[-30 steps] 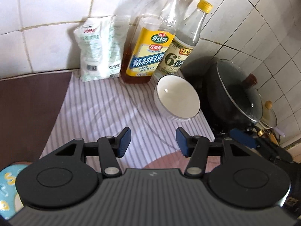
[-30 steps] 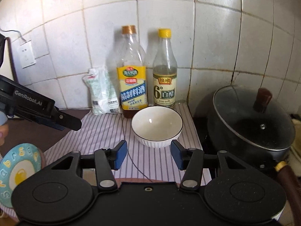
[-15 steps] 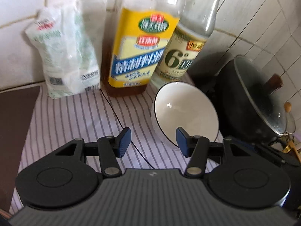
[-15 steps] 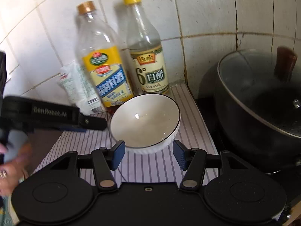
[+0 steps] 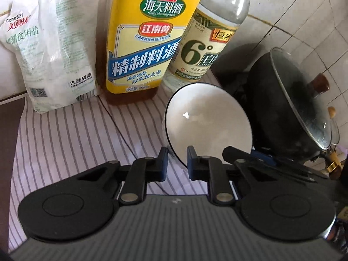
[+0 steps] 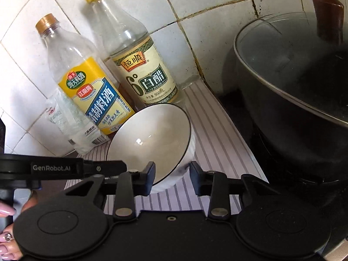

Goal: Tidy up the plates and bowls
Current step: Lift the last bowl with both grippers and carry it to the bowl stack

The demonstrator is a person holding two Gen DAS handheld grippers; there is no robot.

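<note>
Table (image 5: pixel 65 134): covered by a white cloth with thin purple stripes; a dark brown bare strip shows at its left edge in the left wrist view.
Tiled wall (image 6: pixel 195 4): white tiles with dark grout, rising right behind the bottles.
Pot (image 6: pixel 293 100): large and black, with a glass lid and a brown knob, standing to the right of the striped cloth, near the bowl but apart from it.
Cooking wine bottle (image 5: pixel 148 43): clear plastic, yellow and blue label, brown liquid low in it, upright against the wall just behind the bowl.
Vinegar bottle (image 6: pixel 139 65): clear, yellow cap, cream label, upright just beside the wine bottle on its right.
Salt bag (image 5: pixel 50 61): white and soft, leaning on the wall to the left of the wine bottle.
Bowl (image 6: pixel 152 139): white with a thin dark rim, on the cloth in front of the two bottles, tipped up so its opening faces partly toward the left wrist camera; both grippers are at its near edge.
Left gripper (image 5: pixel 177 163): its jaws have just been closing and now pinch the near rim of the bowl, one blue pad outside the wall and one inside.
Right gripper (image 6: pixel 171 174): its jaws have just been closing; they straddle the bowl's lower side, the left pad against the rim, the right pad with a gap beside it, so no firm grip shows.
Hand (image 6: pixel 8 235): at the lower left of the right wrist view, fingers with pale pink nails and a ring around the left gripper's handle.
</note>
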